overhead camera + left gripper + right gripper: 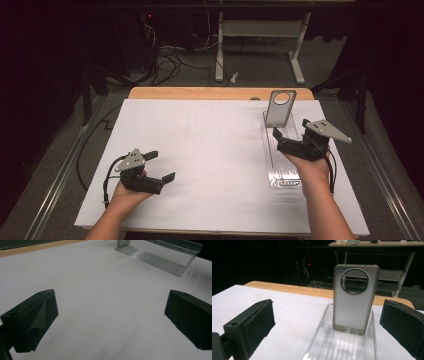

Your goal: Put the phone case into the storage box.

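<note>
Both grippers idle and open; phone case upright in clear tray at far right.

Left gripper sits near-left over the white sheet, jaws spread wide, nothing between them; in the left gripper view there is bare sheet between the jaws and the clear plastic tray lies well apart at the far right. Right gripper is held over the tray, jaws wide apart, not touching anything. Translucent grey phone case with a round camera cutout stands upright at the tray's far end, leaning slightly back, just beyond the right gripper's jaw tips, centred between them in the right gripper view. Wooden table edge shows past the sheet's far side.
</note>
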Motion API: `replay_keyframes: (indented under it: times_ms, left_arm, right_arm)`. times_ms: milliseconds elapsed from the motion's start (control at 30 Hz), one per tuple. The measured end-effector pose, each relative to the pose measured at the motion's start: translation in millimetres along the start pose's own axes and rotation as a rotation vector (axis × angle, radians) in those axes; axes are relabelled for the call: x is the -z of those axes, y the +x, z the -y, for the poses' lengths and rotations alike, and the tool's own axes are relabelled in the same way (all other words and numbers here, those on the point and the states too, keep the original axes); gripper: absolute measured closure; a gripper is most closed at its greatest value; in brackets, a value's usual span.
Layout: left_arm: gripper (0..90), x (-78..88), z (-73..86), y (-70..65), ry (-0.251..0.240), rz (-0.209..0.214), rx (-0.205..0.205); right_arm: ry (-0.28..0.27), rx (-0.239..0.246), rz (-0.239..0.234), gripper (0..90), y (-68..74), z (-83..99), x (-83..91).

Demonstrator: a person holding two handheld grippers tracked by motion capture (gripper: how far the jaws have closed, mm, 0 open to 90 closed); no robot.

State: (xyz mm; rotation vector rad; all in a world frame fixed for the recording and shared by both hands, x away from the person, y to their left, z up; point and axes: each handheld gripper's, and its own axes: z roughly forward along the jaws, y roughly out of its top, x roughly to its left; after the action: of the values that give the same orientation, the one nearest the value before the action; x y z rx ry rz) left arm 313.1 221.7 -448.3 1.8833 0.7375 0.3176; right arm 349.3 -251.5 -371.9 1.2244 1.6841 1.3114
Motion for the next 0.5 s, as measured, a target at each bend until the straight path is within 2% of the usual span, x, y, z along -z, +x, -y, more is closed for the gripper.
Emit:
replay_keyframes:
  times_ms: [167, 333, 500]
  left_arm:
    - [0.2, 0.8, 0.1, 0.5, -0.001, -0.003, 0.001]
    - [0.2, 1.6, -0.2, 0.4, -0.005, -0.003, 0.006]
    - [0.2, 2.6, -1.1, -0.4, -0.011, 0.005, 0.000]
  right_arm:
    - [-0.010, 0.040, -0.031, 0.2, 6.8, 9.6, 23.6]
    - [-0.021, 0.046, -0.061, 0.2, 8.0, 26.5, 45.5]
    - [-0.026, 0.038, -0.076, 0.2, 5.5, 44.5, 59.4]
